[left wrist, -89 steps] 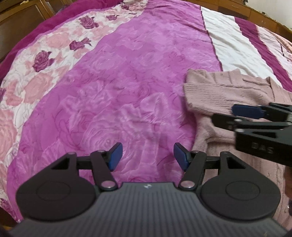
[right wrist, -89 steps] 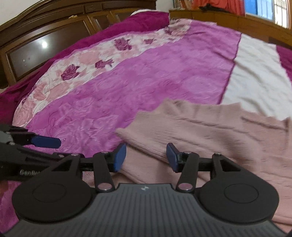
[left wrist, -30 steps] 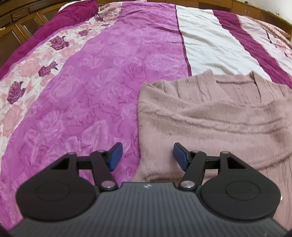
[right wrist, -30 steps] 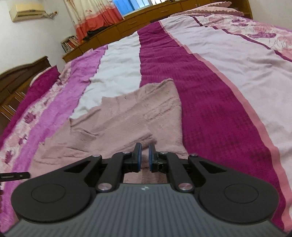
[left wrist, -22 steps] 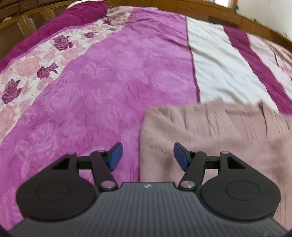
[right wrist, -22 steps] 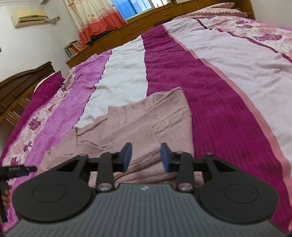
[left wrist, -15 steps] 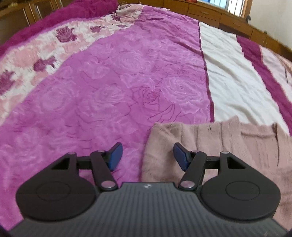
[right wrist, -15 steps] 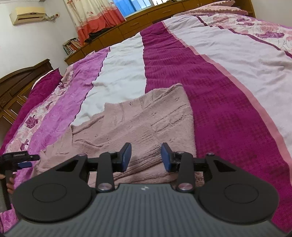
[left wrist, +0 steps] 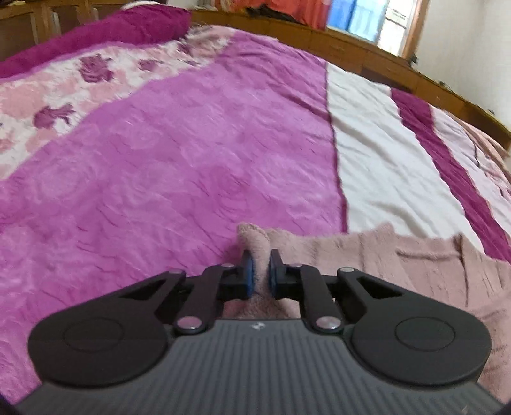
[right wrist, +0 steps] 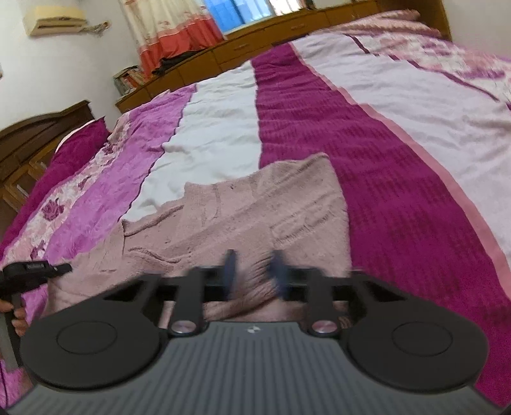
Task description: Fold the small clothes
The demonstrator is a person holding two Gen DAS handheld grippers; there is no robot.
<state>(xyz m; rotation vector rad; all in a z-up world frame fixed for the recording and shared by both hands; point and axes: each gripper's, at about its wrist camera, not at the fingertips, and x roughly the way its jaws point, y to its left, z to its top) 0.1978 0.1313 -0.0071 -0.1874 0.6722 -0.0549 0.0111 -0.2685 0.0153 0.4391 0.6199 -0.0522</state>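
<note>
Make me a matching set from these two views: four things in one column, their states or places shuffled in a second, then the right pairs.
Things:
1. left hand-held gripper
2. right hand-held gripper
3. pink sweater
4. air conditioner

States or places:
A. mounted high on the wall
B. lying spread on the bedspread
C. shut on a corner of knit fabric
D. fingers apart over the knit, motion-blurred

Pairs: 1-C, 2-D, 3-B, 4-A
</note>
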